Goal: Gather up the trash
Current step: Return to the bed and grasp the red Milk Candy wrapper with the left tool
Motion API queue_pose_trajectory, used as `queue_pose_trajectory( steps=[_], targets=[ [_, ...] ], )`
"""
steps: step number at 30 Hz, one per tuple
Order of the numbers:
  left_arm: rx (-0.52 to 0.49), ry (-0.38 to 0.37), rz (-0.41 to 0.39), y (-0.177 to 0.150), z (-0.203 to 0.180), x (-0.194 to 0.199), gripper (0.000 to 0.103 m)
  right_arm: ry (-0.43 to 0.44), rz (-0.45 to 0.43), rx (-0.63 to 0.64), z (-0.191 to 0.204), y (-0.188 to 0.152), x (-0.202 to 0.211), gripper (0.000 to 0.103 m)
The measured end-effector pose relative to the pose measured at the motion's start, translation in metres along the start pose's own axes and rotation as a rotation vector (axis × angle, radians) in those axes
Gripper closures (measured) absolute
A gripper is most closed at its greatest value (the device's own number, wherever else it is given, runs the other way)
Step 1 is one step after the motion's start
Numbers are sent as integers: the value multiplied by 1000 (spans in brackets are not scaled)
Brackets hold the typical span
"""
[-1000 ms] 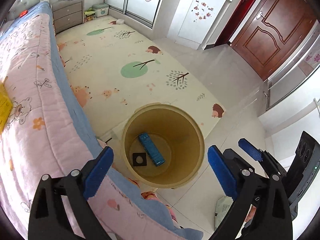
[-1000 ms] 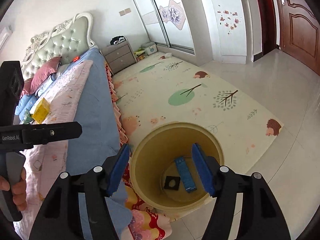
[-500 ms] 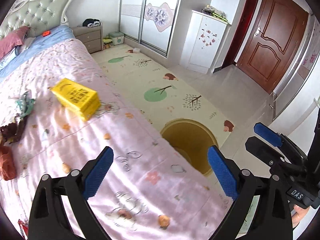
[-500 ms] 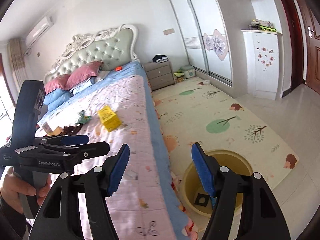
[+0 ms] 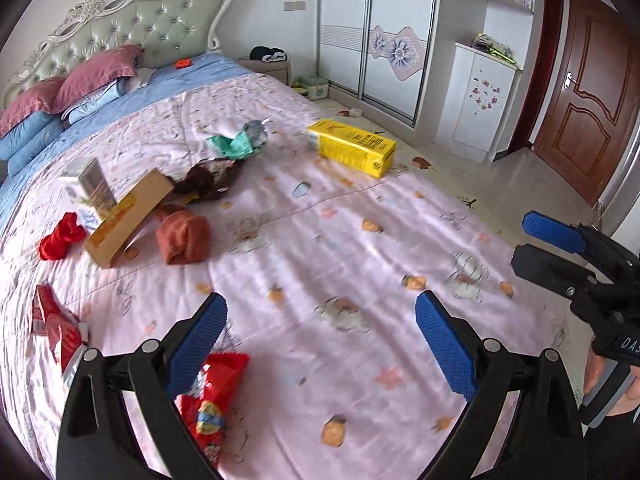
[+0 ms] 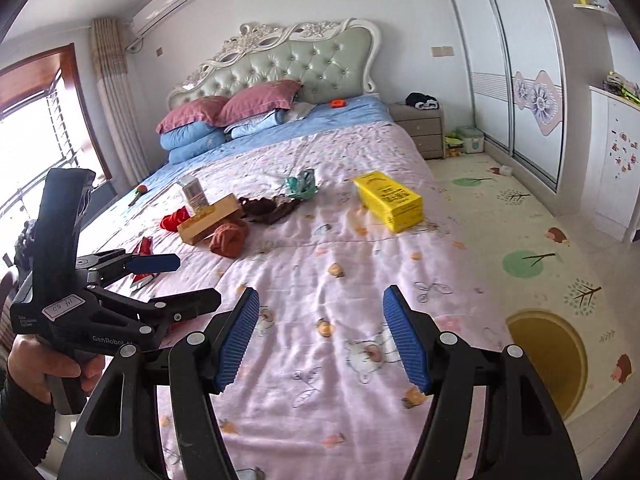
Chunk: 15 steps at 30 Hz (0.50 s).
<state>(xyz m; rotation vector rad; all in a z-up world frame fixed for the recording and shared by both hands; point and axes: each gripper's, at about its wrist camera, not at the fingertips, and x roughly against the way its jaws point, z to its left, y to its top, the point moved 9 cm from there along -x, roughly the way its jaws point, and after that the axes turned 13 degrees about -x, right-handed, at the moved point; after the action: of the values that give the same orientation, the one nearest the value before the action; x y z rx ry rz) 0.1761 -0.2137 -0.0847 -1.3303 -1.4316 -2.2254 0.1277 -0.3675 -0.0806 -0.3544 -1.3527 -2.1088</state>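
Observation:
Trash lies scattered on the pink bedspread (image 5: 360,248). A yellow box (image 5: 352,147) (image 6: 388,200) rests near the bed's right edge. A brown cardboard box (image 5: 128,216) (image 6: 208,218), a small white carton (image 5: 90,184), a green wrapper (image 5: 236,142) and a dark brown wrapper (image 5: 208,180) lie mid-bed. Red snack bags (image 5: 212,396) sit just under my left gripper (image 5: 320,344), which is open and empty above the bed's foot. My right gripper (image 6: 324,336) is open too, with nothing between its pads. The yellow bin (image 6: 548,356) stands on the floor to the right.
A rust-coloured cloth (image 5: 182,234) and a red cloth (image 5: 62,236) lie beside the cardboard box. Pillows (image 6: 224,116) are stacked at the headboard. A nightstand (image 6: 420,128), wardrobe doors (image 5: 384,32) and a brown door (image 5: 592,92) line the room. A play mat (image 6: 520,248) covers the floor.
Both grippers have swung up and away from the bin toward the bed; the bin has left the left view and slid to the right edge of the right view. Both stay open.

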Motion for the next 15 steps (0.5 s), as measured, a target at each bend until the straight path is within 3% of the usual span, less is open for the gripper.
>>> queue_pose_trajectory(
  steps=[6, 12, 15],
  targets=[
    [34, 28, 44, -50, 40, 1, 8, 27, 47, 38, 43, -16, -22, 39],
    [78, 7, 80, -78, 60, -16, 9, 44, 73, 68, 73, -27, -35, 39],
    [63, -9, 88, -85, 58, -23, 24, 40, 81, 78, 81, -30, -40, 39]
  ],
)
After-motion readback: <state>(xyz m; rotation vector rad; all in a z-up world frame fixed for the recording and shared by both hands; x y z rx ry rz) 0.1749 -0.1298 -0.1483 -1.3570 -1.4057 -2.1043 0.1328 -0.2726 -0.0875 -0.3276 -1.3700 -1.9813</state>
